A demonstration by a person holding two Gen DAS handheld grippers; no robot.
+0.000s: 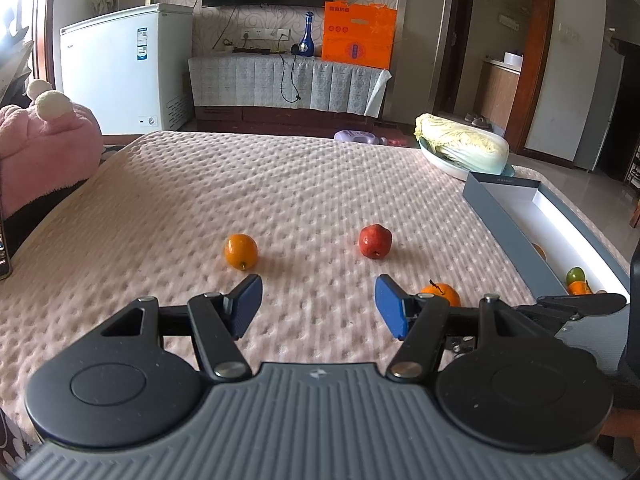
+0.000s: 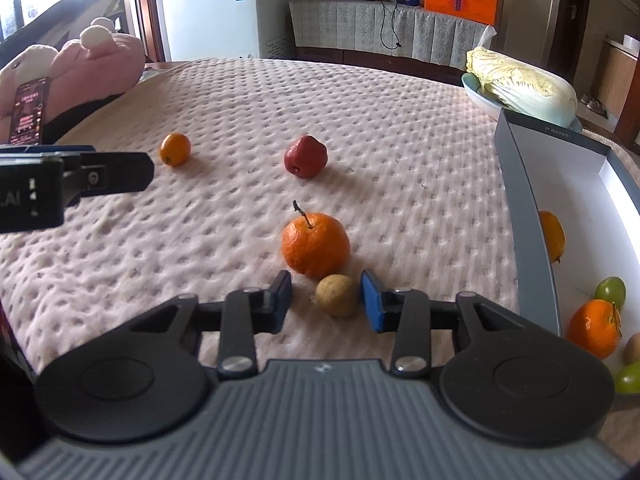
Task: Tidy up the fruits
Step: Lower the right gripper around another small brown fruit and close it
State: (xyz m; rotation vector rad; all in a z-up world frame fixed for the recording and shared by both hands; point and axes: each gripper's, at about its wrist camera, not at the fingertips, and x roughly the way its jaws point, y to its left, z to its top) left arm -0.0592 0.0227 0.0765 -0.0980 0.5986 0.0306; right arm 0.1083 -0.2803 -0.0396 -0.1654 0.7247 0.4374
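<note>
On the pink bedspread lie a small orange (image 1: 241,251) (image 2: 175,149), a red fruit (image 1: 375,241) (image 2: 305,156), a stemmed tangerine (image 2: 315,244) (image 1: 440,294) and a small tan fruit (image 2: 337,295). My right gripper (image 2: 326,300) is open, its jaws on either side of the tan fruit, not touching it. My left gripper (image 1: 318,306) is open and empty above the bedspread, short of the small orange and the red fruit. The grey box (image 2: 528,216) (image 1: 500,220) at the right holds several fruits: oranges and green ones.
A napa cabbage (image 1: 460,142) (image 2: 524,86) lies on a plate beyond the box. A pink plush toy (image 1: 44,136) and a phone (image 2: 30,108) sit at the left edge. The left gripper's side (image 2: 80,178) shows in the right wrist view.
</note>
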